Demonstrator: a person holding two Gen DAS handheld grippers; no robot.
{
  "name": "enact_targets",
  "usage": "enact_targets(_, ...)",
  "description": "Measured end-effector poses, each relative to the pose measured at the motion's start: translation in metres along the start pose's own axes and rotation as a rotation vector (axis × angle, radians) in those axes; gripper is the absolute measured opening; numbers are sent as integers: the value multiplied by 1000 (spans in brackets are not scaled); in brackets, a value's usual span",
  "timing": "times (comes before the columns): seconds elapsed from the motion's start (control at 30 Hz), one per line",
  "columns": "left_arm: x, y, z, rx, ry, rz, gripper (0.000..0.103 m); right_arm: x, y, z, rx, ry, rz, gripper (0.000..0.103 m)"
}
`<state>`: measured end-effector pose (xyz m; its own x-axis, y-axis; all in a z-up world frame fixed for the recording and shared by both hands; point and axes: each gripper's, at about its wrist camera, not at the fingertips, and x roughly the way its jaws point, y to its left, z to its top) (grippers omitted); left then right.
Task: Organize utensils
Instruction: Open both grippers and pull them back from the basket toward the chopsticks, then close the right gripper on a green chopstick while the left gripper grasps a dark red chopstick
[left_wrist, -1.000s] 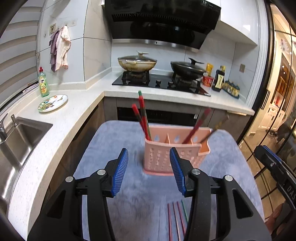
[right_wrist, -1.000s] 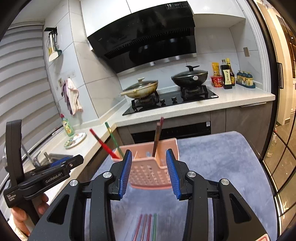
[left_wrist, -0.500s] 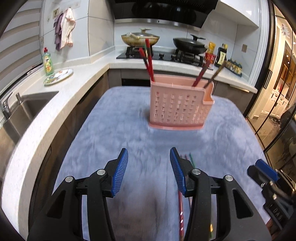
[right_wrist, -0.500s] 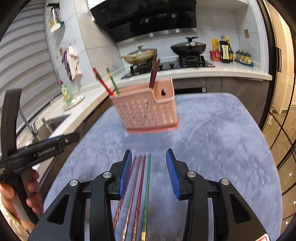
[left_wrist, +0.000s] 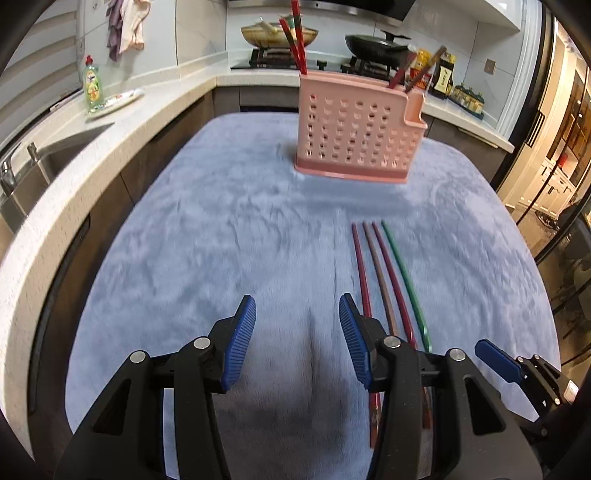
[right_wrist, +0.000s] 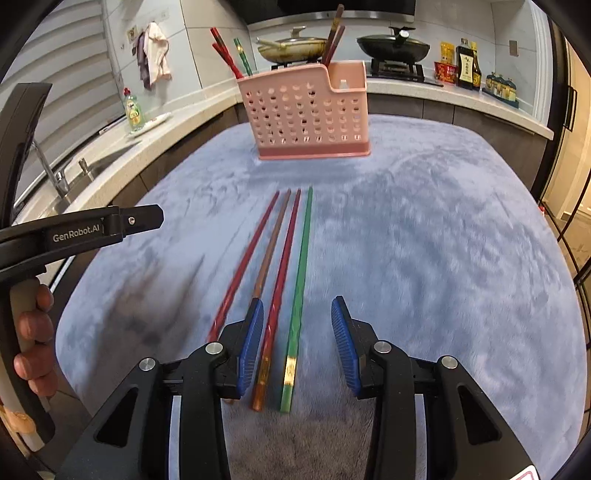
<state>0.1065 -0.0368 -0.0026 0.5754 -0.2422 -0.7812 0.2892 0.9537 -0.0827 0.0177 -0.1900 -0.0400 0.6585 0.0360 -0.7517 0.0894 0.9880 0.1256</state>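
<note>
Right gripper (right_wrist: 297, 343): ribbed blue pads on black arms, jaws apart and holding nothing, low over the near ends of a dark red chopstick (right_wrist: 284, 258) and a green chopstick (right_wrist: 301, 266). Left of these, in the lower centre of the right wrist view, lie a brown chopstick (right_wrist: 271, 247) and a red chopstick (right_wrist: 245, 258), all four parallel on the plush blue-grey mat (right_wrist: 424, 240). Left gripper (left_wrist: 297, 341): jaws likewise apart and empty, over bare mat just left of the row. Upper centre: perforated pink plastic utensil caddy (right_wrist: 308, 110), upright near the mat's far edge, with chopsticks standing in it. Open mat lies between caddy and row.
</note>
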Motion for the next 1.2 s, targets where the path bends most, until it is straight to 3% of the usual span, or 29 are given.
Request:
enact_targets(0.17,5,-1,-15,10,32,-6,47,7,-3,-12,5,29,2,34)
enact_targets(0.37,9,0,-23,4,60,-11,50,15,-4,-22,3,64,1,23)
enact_targets(0.73,12,-1,-35,8,99,-34,52,15,-3,-28,-11,66,-23,6)
enact_targets(0.87,11,-3,-41,3,119,-59,60,13,-14,-27,22,56,-40,6)
enact_targets(1.2,17,-23,-63,52,180,-112,60,9,-33,-29,73,52,-40,6)
